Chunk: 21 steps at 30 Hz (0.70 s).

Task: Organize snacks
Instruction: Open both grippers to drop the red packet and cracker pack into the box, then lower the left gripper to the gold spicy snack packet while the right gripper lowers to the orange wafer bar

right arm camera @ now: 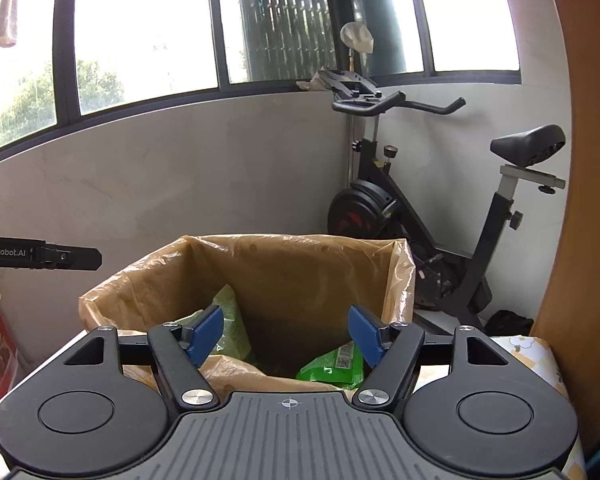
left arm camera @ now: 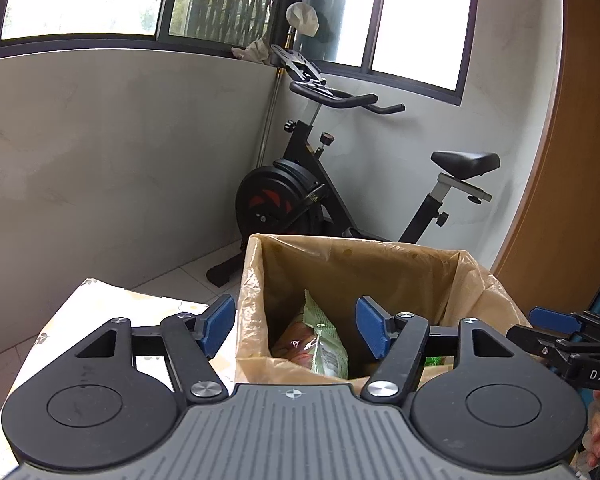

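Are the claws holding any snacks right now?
No. The left gripper and right gripper are both open and empty; the snack packets lie in the lined box.

"GenRobot.AI" on left gripper (right arm camera: pixel 80 258); "DAS" on right gripper (left arm camera: pixel 556 322).

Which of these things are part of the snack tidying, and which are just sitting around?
Part of the job:
- lined box
- green snack packets inside it
- left tongs and right tongs, both open and empty

Just sitting around:
- exercise bike
- patterned tablecloth
- cloths on the windowsill
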### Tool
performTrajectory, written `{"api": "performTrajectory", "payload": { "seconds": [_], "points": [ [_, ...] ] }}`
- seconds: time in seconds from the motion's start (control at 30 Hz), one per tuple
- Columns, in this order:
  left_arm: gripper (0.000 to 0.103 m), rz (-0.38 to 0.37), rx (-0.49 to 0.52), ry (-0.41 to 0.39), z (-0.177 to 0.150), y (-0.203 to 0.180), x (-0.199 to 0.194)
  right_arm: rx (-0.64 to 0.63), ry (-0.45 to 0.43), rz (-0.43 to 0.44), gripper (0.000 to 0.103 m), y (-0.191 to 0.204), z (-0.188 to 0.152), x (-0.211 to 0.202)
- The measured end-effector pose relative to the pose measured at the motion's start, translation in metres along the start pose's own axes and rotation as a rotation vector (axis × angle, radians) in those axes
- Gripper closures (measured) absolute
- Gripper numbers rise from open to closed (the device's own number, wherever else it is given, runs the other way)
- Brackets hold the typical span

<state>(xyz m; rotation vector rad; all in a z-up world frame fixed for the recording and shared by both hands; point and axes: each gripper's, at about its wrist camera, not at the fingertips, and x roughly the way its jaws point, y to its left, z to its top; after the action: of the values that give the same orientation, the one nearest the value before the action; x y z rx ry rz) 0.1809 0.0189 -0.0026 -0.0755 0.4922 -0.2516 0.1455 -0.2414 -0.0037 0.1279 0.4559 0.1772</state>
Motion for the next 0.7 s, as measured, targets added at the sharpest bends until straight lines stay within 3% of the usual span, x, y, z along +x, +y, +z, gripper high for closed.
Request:
{"api": "performTrajectory", "payload": {
  "seconds": [0.3, 0.7],
  "points": [
    [0.032, 0.048, -0.041, 0.020, -0.039, 0.033, -0.043, 0.023, -0.004, 0.014, 0.036, 0.005, -0.031, -0.029],
    [0.032, 0.116, -0.087, 0.103, -0.101, 0.059, -0.058, 0.044, 0.133, -0.001, 0.036, 0.018, -0.104, -0.021]
  ]
}}
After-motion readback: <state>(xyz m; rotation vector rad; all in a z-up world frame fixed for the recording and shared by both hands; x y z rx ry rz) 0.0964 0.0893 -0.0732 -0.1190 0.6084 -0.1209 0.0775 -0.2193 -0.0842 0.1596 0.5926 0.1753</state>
